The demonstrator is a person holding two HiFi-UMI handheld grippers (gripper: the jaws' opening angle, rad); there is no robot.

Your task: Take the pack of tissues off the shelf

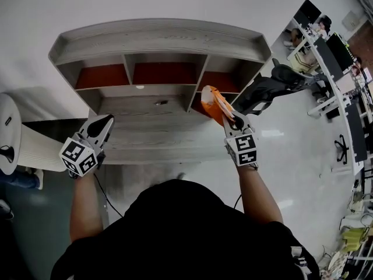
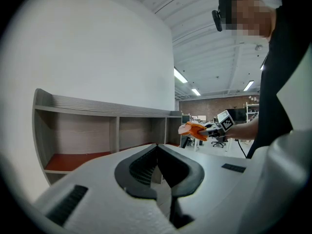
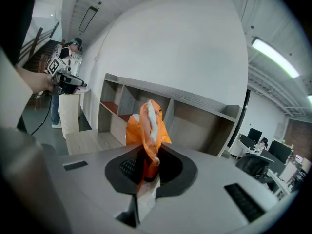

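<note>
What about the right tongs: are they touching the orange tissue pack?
Touching. In the right gripper view, the right tongs are clamped shut on the lower end of the orange tissue pack.

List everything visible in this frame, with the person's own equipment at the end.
Shelf unit: one, grey wood with red-brown compartment floors, against the white wall.
Pack of tissues: one, orange, off the shelf, clamped in the right tool.
Round stand: one, white, left of the shelf.
Office chair: one, dark, right of the shelf.
Desks with monitors: a row, far right; count unclear.
Right tool: one, white and black, shut on the pack, in front of the right compartment.
Left tool: one, same colours, jaws together with nothing between them, near the shelf's left end.
</note>
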